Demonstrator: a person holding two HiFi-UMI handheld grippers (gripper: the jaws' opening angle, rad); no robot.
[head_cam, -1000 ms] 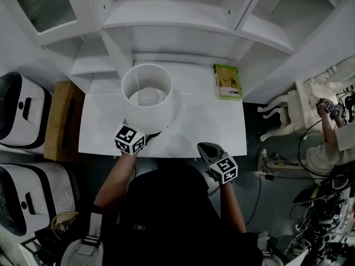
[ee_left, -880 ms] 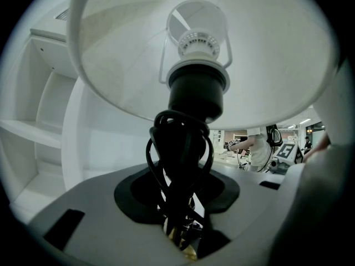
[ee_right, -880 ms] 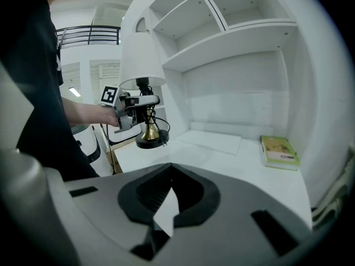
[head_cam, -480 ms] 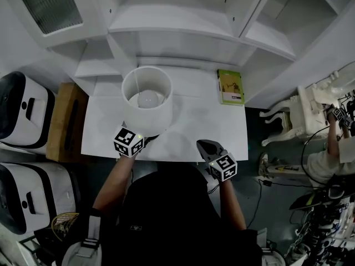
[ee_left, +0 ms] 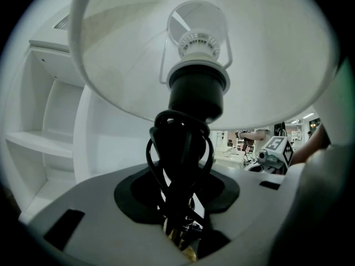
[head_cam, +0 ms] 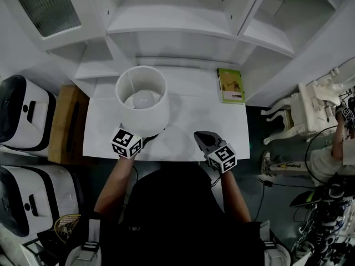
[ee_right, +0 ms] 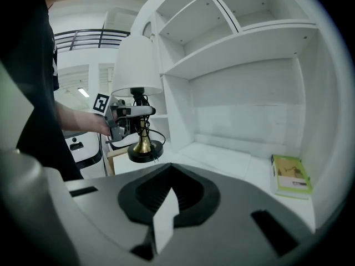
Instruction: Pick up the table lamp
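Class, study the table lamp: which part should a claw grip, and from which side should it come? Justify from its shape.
Grip the table lamp by its slim stem, coming in level from the side, below the shade. The shade is likely too wide and the base a flat disc; only the stem, cord wound round it, fits between jaws. The left claw holds it there.

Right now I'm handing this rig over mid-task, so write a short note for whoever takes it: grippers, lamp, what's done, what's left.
Left gripper: jaws shut on the stem of the white-shaded table lamp with brass stem and black base. A black cord is wound round that stem.
Right gripper: jaws shut, empty, to the lamp's right near the front edge of the white desk.
Done: lamp grasped.
Left: unclear whether the base has cleared the desk; lift it free, upright.
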